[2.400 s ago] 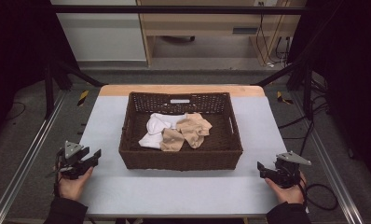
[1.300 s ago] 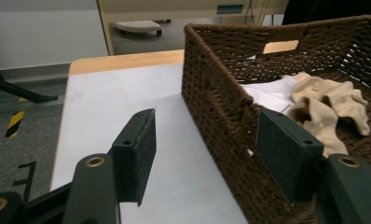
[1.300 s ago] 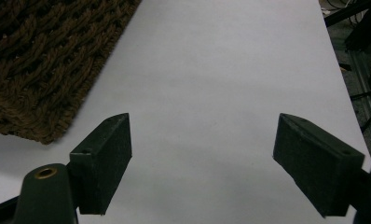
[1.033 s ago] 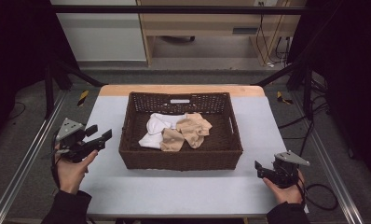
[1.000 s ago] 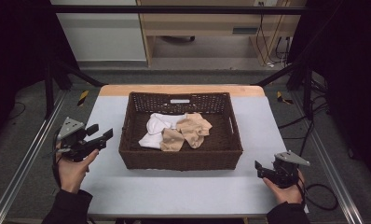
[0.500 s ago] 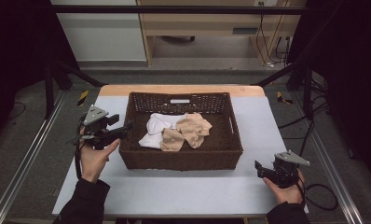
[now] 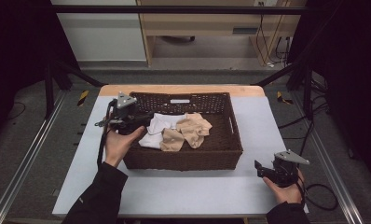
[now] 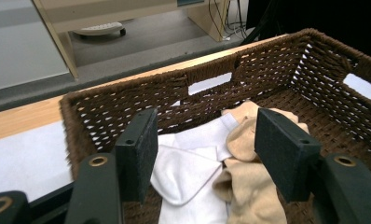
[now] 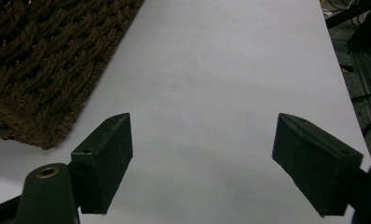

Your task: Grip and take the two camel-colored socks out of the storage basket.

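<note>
A dark brown woven basket (image 7: 221, 156) stands in the middle of the table and holds white socks (image 7: 158, 126) and tan socks (image 7: 193, 128). My left gripper (image 7: 144, 119) hovers open over the basket's left rim, jaws pointing at the socks. In the left gripper view the white socks (image 8: 188, 172) and tan socks (image 8: 251, 182) lie just beyond the open left gripper (image 8: 204, 142). My right gripper (image 7: 260, 170) rests open on the table near the front right corner. The right gripper (image 9: 202, 158) has only bare table between its jaws.
The basket's corner (image 9: 39, 70) lies left of the right gripper. The white table top (image 7: 263, 116) has bare room on both sides of the basket. Dark frame rails (image 7: 25, 158) run along the table's sides, and cables (image 7: 321, 191) trail at the right.
My left gripper rose from the table's left edge and travelled right and forward until it reached the basket's left rim. The right gripper stayed put.
</note>
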The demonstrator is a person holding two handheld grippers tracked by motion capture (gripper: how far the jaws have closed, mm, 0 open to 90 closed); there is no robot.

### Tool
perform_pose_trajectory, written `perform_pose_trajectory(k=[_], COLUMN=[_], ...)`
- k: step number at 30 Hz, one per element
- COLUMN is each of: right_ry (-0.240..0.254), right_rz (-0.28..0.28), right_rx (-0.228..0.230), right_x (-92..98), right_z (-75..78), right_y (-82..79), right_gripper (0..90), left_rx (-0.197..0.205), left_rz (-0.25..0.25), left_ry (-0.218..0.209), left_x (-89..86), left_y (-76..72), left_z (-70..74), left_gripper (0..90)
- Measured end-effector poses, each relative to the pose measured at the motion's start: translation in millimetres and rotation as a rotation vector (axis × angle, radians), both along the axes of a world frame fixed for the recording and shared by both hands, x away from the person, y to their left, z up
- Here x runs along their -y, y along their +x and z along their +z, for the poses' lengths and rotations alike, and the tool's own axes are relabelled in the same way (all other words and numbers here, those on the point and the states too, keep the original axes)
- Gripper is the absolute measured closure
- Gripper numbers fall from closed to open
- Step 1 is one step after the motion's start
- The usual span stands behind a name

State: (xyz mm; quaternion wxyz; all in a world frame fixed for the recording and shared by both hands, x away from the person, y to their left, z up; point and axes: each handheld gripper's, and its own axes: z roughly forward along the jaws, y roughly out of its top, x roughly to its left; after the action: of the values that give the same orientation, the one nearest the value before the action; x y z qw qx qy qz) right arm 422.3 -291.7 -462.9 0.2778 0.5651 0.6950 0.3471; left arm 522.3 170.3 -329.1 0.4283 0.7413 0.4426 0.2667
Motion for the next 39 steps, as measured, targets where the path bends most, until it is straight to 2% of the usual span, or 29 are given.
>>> perform_pose_trajectory(k=[8,12,15,17,21,26,29,32,39], right_ry=[0.001,0.001,0.001,0.0,-0.002,-0.002,-0.001,-0.003,-0.002], right_rz=[0.004,0.006,0.007,0.007,0.007,0.007,0.01,0.007,0.005], right_rx=[0.0,0.002,0.0,-0.002,-0.002,-0.003,-0.004,-0.005,-0.006], right_x=[1.1,1.3,1.2,1.2,1.3,1.8,1.7,1.3,1.0], right_z=[-0.2,-0.1,-0.4,-0.6,-0.8,-0.7,-0.9,-0.7,-0.6], right_y=[0.1,0.2,0.5,0.6,0.8,0.3,0.6,0.3,0.1], right_gripper=[21.0,21.2,21.2,21.2,21.3,21.3,21.3,21.4,21.6], left_rx=[-0.024,-0.056,-0.097,-0.11,-0.139,-0.159,-0.182,-0.203,-0.247], left_rz=[-0.007,-0.015,-0.028,-0.029,-0.028,-0.024,-0.026,-0.033,-0.061], left_ry=[0.031,0.052,0.051,0.07,0.073,0.105,0.105,0.131,0.152], left_x=[19.4,23.8,25.5,27.4,32.8,37.6,38.2,38.9,43.0], left_y=[21.1,31.9,39.8,43.1,47.1,47.5,46.9,46.1,45.5], left_z=[-7.5,-17.7,-26.1,-31.2,-42.8,-57.5,-61.2,-66.6,-73.4], left_gripper=[39.9,39.7,39.7,39.7,40.1,41.0,41.9,41.6,41.4])
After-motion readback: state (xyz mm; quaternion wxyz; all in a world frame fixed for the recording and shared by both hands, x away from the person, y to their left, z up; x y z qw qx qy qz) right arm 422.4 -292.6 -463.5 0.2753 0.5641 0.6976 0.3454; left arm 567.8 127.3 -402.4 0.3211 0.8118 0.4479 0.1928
